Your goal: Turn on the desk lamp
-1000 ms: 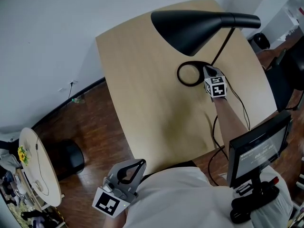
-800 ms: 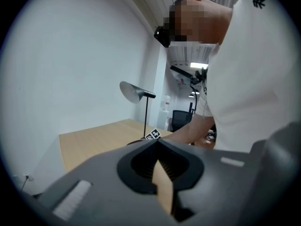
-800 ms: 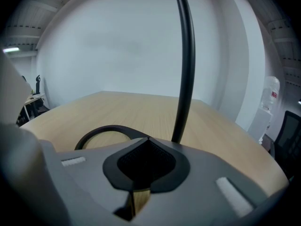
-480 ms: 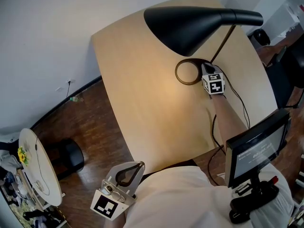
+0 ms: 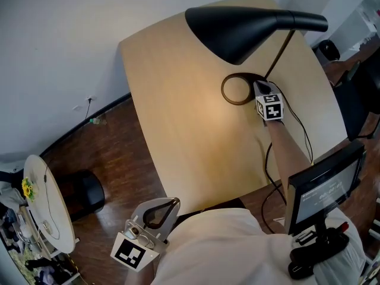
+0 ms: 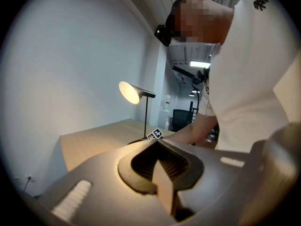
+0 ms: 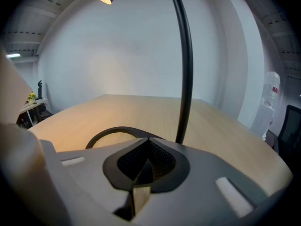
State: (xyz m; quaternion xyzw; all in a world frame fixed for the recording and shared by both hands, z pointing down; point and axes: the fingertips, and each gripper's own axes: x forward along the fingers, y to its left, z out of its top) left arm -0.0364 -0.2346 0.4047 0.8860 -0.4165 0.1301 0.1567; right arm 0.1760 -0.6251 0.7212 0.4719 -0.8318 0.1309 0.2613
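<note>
Both tongs are closed and empty: the left tongs (image 5: 171, 203) are held off the pale wooden counter (image 5: 178, 117), the right tongs (image 5: 257, 86) beside the thin ring base (image 5: 225, 91) of the lit black cone-shaded desk lamp (image 5: 231, 28).

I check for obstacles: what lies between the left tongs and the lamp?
Between left tongs and lamp: only bare table, in the head view.

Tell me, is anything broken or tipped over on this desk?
Nothing looks wrong. The desk lamp stands upright and glows, its ring base flat on the table. The right gripper is shut, down by the base.
</note>
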